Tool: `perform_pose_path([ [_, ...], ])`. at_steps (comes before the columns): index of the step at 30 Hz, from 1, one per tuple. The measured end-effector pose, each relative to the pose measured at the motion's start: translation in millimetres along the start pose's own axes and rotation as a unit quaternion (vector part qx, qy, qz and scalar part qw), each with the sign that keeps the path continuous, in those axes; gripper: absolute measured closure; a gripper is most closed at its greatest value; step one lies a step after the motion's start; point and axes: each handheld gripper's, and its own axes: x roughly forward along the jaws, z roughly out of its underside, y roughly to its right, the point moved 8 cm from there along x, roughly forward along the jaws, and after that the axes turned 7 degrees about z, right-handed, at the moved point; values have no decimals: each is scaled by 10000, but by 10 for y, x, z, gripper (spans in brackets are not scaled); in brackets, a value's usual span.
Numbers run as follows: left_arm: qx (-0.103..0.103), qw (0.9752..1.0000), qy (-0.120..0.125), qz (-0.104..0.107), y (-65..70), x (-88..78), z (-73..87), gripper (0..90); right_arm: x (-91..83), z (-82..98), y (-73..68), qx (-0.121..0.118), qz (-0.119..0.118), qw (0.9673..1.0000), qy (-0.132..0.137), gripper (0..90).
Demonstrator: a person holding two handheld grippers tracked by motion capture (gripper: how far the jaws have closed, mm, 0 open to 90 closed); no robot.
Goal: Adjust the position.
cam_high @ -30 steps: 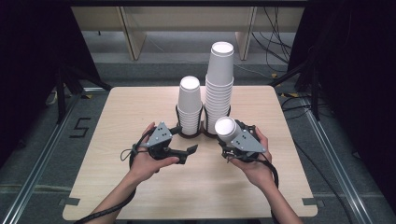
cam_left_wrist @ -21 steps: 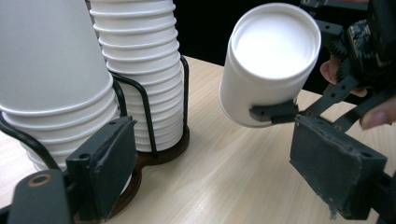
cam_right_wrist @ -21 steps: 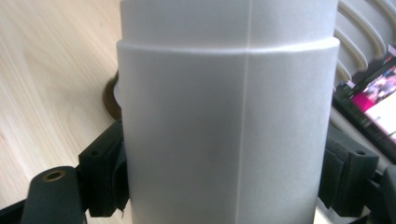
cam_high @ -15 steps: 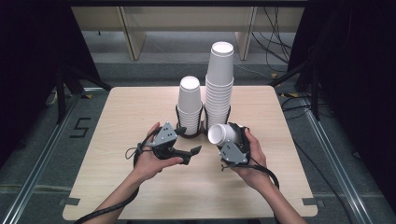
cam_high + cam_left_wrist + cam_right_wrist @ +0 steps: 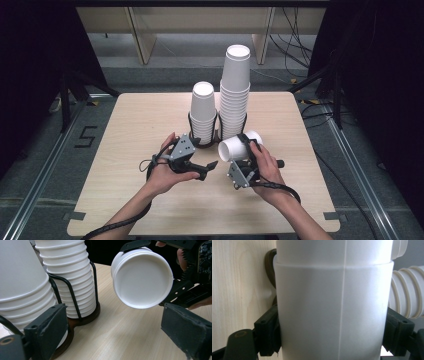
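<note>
High view: right gripper (image 5: 243, 148) clenched on white paper cup (image 5: 239, 146), tilted sideways above bench (image 5: 125, 130), near two cup stacks (image 5: 235, 95).
Left gripper view: left gripper (image 5: 120, 325) empty, jaws just opening; cup base (image 5: 142, 281) ahead.
Right gripper view: both jaws pressing cup wall (image 5: 332, 312).

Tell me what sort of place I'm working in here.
Probably a lab or recording workspace, not a café: a bare light wooden table on grey floor with metal floor rails, loose black cables behind it, and stacked white paper cups in black wire holders.
</note>
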Motion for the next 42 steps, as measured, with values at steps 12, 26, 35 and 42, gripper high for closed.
perform_pose_path([
  [12,84,9999,48,111,42,68,12,28,27,-78,23,-689,199,9974,115,193],
  [26,129,9993,196,306,84,147,-12,15,39,-130,-49,-639,150,9977,178,193],
  [35,81,9987,268,425,96,195,-44,17,29,-168,-55,-671,175,9975,167,193],
  [42,40,9982,298,513,103,219,-52,18,29,-217,-57,-639,226,9973,274,193],
])
